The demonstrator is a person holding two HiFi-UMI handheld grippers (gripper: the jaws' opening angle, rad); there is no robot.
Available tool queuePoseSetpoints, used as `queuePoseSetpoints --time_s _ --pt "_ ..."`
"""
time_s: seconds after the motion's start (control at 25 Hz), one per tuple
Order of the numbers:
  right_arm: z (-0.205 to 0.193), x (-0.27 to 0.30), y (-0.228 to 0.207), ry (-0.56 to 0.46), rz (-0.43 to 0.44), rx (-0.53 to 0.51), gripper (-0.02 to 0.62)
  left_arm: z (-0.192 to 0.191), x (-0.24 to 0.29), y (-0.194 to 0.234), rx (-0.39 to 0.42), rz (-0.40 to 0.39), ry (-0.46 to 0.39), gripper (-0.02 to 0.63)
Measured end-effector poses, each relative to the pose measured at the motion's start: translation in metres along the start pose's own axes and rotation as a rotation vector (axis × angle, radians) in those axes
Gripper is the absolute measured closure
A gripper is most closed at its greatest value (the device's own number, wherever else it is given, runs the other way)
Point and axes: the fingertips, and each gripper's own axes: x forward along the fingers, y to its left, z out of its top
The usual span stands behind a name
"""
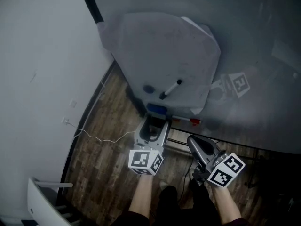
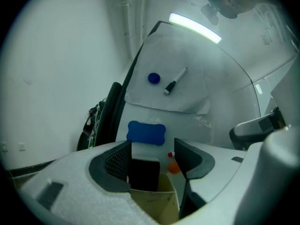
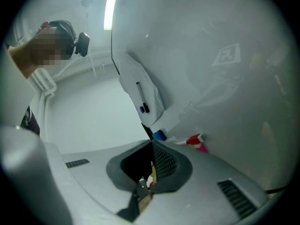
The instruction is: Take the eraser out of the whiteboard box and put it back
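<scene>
A cardboard box sits at the foot of the whiteboard. An eraser with a white top and black body stands upright in it. My left gripper is open around the eraser: the left pad touches its side, and the right pad stands a little apart. In the head view the left gripper points at the board's lower edge. My right gripper is shut with nothing in it, and it hangs to the right of the left gripper, lower down.
A blue pad-shaped piece sticks to the board just above the box. A paper sheet on the board carries a black marker and a blue round magnet. Red and orange pen caps lie by the box. A white cable runs over the wood floor.
</scene>
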Motion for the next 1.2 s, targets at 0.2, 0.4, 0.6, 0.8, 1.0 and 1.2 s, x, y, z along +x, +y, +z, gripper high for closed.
queuePoseSetpoints --time_s 0.2,0.4,0.6,0.8,1.0,1.2 --pt "-0.006 0.000 -0.001 0.007 0.003 0.005 0.592 -0.004 -0.002 0.001 -0.008 -0.003 0.007 0.351" --pt "-0.001 -0.001 0.003 0.007 0.016 0.001 0.592 0.005 -0.009 -0.005 -0.009 -0.015 0.011 0.353" --pt "0.018 0.002 0.011 0.002 0.063 -0.007 0.592 0.033 -0.020 -0.016 0.004 -0.023 0.022 0.353" --pt "0.042 0.008 0.026 -0.003 0.134 -0.016 0.592 0.069 -0.034 -0.034 0.039 -0.025 0.026 0.365" --pt "0.067 0.017 0.047 -0.009 0.224 -0.033 0.592 0.103 -0.051 -0.053 0.091 -0.009 0.017 0.446" --pt "0.089 0.024 0.071 -0.018 0.314 -0.058 0.592 0.136 -0.069 -0.070 0.122 0.012 -0.023 0.532"
